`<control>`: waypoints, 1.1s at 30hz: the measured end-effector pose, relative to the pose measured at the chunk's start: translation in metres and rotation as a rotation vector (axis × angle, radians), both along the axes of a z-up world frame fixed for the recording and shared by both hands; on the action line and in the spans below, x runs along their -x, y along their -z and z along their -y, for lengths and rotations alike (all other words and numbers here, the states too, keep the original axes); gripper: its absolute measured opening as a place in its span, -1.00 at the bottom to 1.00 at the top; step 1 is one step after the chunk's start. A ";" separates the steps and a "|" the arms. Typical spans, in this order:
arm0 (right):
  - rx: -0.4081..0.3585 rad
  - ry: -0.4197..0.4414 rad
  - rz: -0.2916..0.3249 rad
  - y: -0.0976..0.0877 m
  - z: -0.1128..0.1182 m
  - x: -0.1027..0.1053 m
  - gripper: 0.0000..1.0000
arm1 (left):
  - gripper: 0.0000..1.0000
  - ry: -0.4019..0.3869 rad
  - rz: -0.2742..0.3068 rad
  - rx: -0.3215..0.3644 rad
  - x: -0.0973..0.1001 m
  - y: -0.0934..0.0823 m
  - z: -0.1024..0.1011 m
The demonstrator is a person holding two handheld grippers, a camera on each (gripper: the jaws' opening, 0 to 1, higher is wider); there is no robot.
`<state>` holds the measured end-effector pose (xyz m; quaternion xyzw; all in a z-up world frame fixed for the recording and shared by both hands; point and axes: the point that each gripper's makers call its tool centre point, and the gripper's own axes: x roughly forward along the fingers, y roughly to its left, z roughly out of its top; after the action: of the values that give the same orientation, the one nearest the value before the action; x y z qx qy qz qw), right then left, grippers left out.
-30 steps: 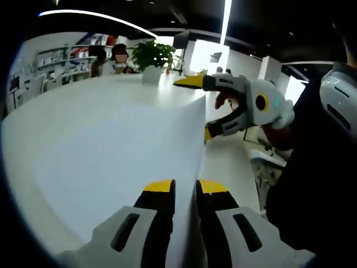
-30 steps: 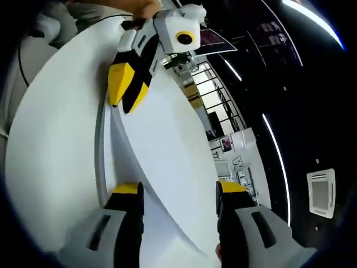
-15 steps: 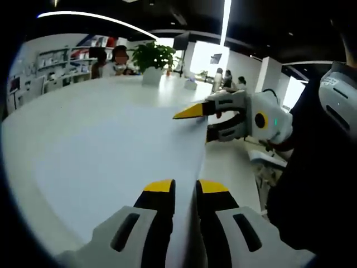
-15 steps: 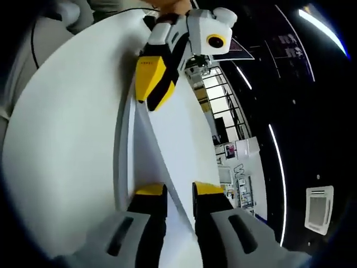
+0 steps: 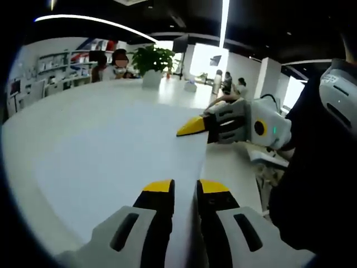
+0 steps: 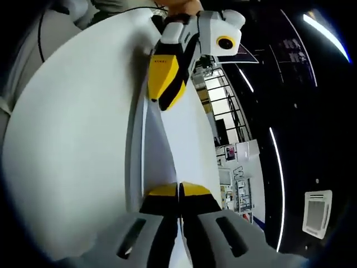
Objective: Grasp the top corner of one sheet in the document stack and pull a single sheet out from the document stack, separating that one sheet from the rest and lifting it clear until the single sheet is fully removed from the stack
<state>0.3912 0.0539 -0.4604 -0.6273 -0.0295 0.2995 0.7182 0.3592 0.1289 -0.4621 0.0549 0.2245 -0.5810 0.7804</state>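
- The broad white tabletop [image 5: 83,128] carries the flat white paper document stack [image 6: 135,162], so its edges stay reachable.
- One thin white sheet [image 6: 184,134] stands lifted off that stack.
- The left gripper [image 5: 184,188] pinches one corner.
- The right gripper [image 6: 178,190], pressed together on the opposite corner, keeps it taut.
- A white pot holds a green plant [image 5: 152,56].

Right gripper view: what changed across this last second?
The right tool went from wide open to shut on the edge of the thin white paper sheet. The left tool stayed shut on the sheet's other end, and the round white table is as before.
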 end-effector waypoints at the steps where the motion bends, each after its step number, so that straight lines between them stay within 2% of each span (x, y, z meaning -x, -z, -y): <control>1: 0.007 0.004 -0.002 0.000 0.000 0.000 -0.96 | -0.63 -0.001 0.003 -0.002 0.000 0.000 0.000; 4: 0.014 0.020 -0.012 0.001 0.001 -0.001 -0.96 | -0.60 0.004 0.030 -0.011 0.002 0.000 0.002; 8: -0.014 0.029 -0.029 0.001 0.003 -0.001 -0.96 | -0.58 0.000 0.072 -0.016 0.005 0.000 0.003; 11: -0.018 0.026 -0.038 0.002 0.003 -0.001 -0.97 | -0.57 -0.059 0.135 0.051 0.002 -0.017 0.007; 14: -0.012 0.048 -0.041 0.002 0.003 -0.002 -0.97 | -0.54 -0.090 0.175 0.121 0.010 -0.036 0.008; 18: 0.015 0.060 -0.011 0.003 0.004 -0.002 -0.97 | -0.45 -0.157 0.242 0.164 0.018 -0.054 0.004; 21: -0.011 0.062 -0.009 0.002 0.004 -0.002 -0.97 | -0.33 -0.195 0.268 0.172 0.021 -0.057 -0.001; 24: -0.029 0.059 -0.010 0.001 0.004 -0.003 -0.97 | -0.21 -0.279 0.311 0.163 0.018 -0.058 -0.016; 27: -0.033 0.053 -0.007 0.001 0.003 -0.003 -0.97 | -0.08 -0.352 0.323 0.172 0.016 -0.057 -0.031; 30: -0.048 0.048 -0.006 0.001 0.002 -0.003 -0.97 | 0.09 -0.438 0.327 0.220 0.013 -0.060 -0.047; 33: -0.064 0.045 -0.004 0.001 0.002 -0.004 -0.97 | 0.17 -0.530 0.327 0.272 0.011 -0.065 -0.067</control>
<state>0.3948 0.0517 -0.4610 -0.6041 -0.0236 0.2835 0.7444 0.3482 0.1960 -0.3973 -0.0175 0.0231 -0.3660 0.9302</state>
